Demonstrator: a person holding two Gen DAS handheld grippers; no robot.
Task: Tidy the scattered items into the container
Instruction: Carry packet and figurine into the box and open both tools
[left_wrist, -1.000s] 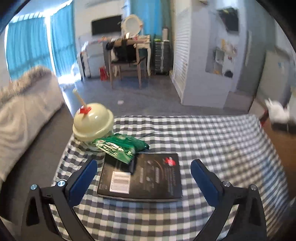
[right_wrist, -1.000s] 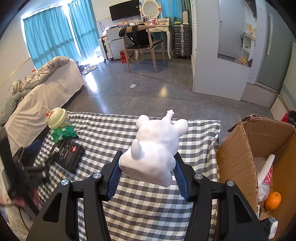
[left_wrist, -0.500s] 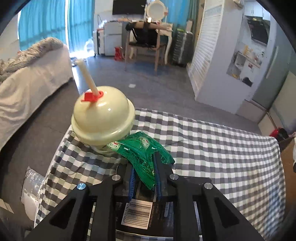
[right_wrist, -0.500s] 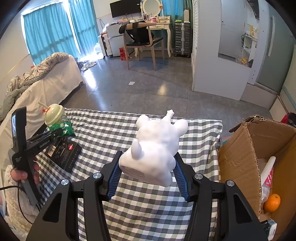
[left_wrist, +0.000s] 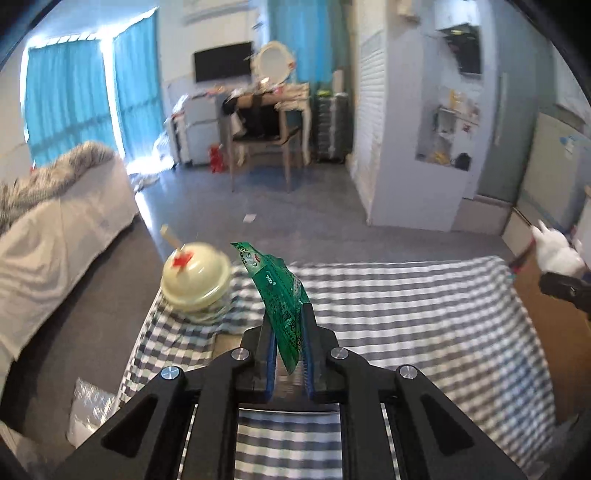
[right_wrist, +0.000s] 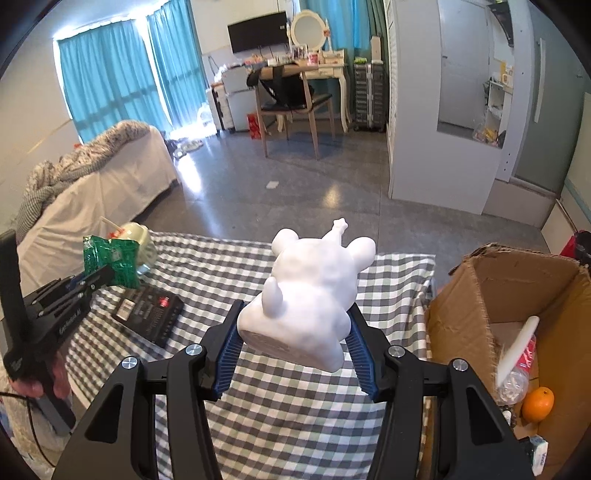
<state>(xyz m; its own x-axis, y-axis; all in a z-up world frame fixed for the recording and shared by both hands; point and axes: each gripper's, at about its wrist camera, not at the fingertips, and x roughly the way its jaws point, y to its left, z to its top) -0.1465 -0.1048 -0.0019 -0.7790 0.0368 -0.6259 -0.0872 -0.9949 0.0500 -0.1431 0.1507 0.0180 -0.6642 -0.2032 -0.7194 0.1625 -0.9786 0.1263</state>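
Observation:
My left gripper (left_wrist: 287, 325) is shut on a green snack packet (left_wrist: 280, 291) and holds it above the checked tablecloth (left_wrist: 406, 306); it also shows in the right wrist view (right_wrist: 98, 277) with the packet (right_wrist: 110, 260). My right gripper (right_wrist: 293, 328) is shut on a white figurine (right_wrist: 314, 291), held above the cloth (right_wrist: 295, 402). A cream domed cup with a straw (left_wrist: 194, 277) stands at the table's left corner. A black booklet (right_wrist: 149, 314) lies flat near it. The open cardboard box (right_wrist: 517, 295) stands right of the table.
The box holds an orange (right_wrist: 538, 404), a plastic bottle (right_wrist: 515, 373) and a small carton (right_wrist: 539, 452). A bed with white cover (right_wrist: 92, 192) runs along the left. A chair and dresser (right_wrist: 295, 96) stand far across the floor.
My left gripper closed on the green packet and lifted it off the booklet. My right gripper still holds the figurine, nearly unmoved.

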